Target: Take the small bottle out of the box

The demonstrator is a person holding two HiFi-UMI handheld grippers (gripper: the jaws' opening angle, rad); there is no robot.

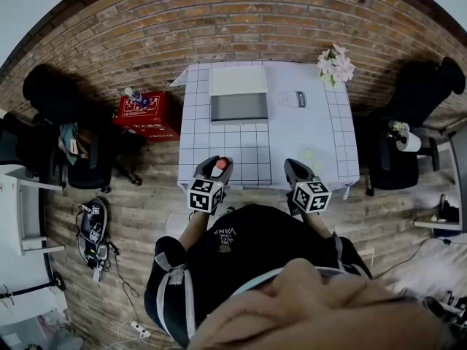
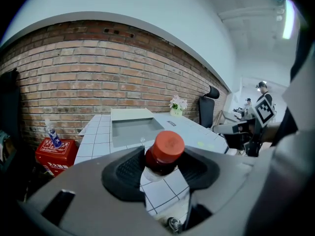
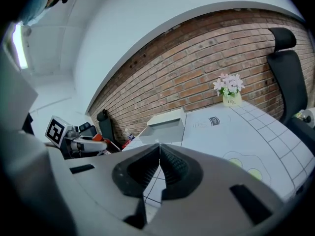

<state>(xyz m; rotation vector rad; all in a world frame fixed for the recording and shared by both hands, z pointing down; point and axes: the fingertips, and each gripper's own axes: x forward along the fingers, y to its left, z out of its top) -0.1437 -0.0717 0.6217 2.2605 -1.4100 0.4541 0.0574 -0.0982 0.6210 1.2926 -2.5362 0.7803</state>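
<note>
extraction: judged done, small bottle (image 2: 165,153) clamped in left gripper (image 2: 160,170), well apart from box (image 1: 238,81) | right gripper (image 3: 159,169): jaws together, nothing held | remaining: set-down, if any

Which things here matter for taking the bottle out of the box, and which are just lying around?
Job: bottle, gripped by the left hand-held gripper; box.
Lying about: flowers, red crate, chair; right hand-held gripper, shut and empty.
</note>
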